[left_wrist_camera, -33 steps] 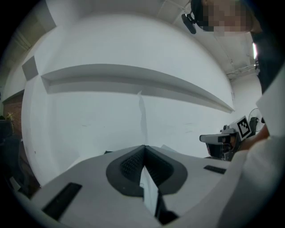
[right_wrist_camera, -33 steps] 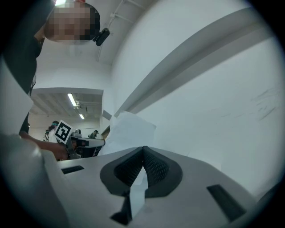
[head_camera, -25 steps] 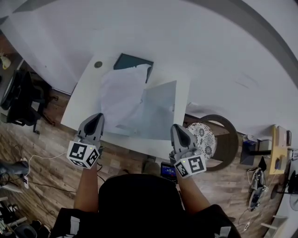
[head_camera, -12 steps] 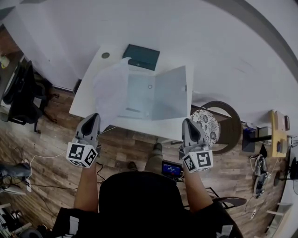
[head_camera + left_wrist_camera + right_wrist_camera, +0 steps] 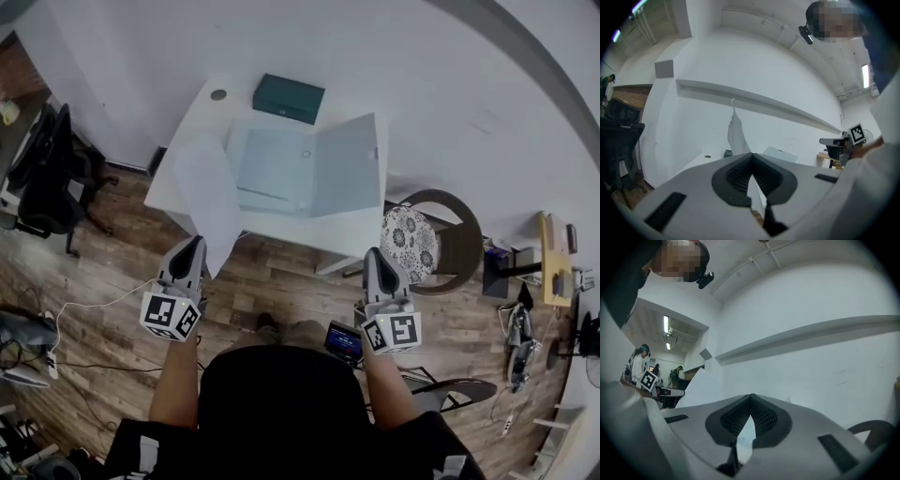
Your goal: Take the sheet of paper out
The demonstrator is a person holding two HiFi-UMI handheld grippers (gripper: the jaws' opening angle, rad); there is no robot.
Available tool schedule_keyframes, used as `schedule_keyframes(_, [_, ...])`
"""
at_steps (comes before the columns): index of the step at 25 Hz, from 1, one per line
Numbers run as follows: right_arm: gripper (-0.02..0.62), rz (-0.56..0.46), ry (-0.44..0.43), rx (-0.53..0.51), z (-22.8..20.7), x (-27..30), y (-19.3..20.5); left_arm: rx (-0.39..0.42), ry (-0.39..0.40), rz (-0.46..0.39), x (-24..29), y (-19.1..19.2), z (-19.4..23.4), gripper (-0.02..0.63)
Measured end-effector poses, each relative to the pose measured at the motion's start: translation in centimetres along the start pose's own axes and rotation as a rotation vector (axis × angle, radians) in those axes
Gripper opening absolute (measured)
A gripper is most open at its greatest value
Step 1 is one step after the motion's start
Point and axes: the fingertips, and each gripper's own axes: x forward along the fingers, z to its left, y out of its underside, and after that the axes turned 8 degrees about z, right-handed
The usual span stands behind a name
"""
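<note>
A white sheet of paper [image 5: 206, 197] stretches from my left gripper [image 5: 194, 246] back over the left part of the white table [image 5: 202, 108]. That gripper is shut on the sheet's near edge. In the left gripper view the sheet [image 5: 735, 133] rises upright from the closed tips of the left gripper [image 5: 751, 154]. A pale blue folder [image 5: 309, 169] lies open on the table. My right gripper [image 5: 373, 255] hangs off the table's front edge. Its jaws meet at the tips in the right gripper view [image 5: 751, 396], and nothing shows between them.
A dark teal box [image 5: 288, 97] sits at the table's back edge. A round chair with a patterned cushion [image 5: 410, 239] stands right of the table, a black office chair [image 5: 42, 173] on the left. Cables lie on the wooden floor [image 5: 94, 309].
Both grippers have pulled back from the table toward the person. The sheet has slid left out of the folder with the left gripper. The right gripper has left the folder's front edge.
</note>
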Motion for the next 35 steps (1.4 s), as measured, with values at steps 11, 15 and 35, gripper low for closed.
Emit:
schedule_keyframes(11, [0.009, -0.031, -0.040, -0.031, 1.1, -5.1, -0.5, 0.013, 0.015, -0.026, -4.4, -0.1, -5.8, 0.002])
schedule_keyframes(15, [0.009, -0.003, -0.027, 0.009, 0.4, -9.1, 1.6, 0.006, 0.033, -0.006, -5.9, 0.4, -9.2, 0.002])
schedule_keyframes(35, [0.009, 0.129, -0.007, 0.101, 6.4, -15.2, 8.0, -0.031, 0.122, 0.032, -12.2, 2.3, -10.5, 0.002])
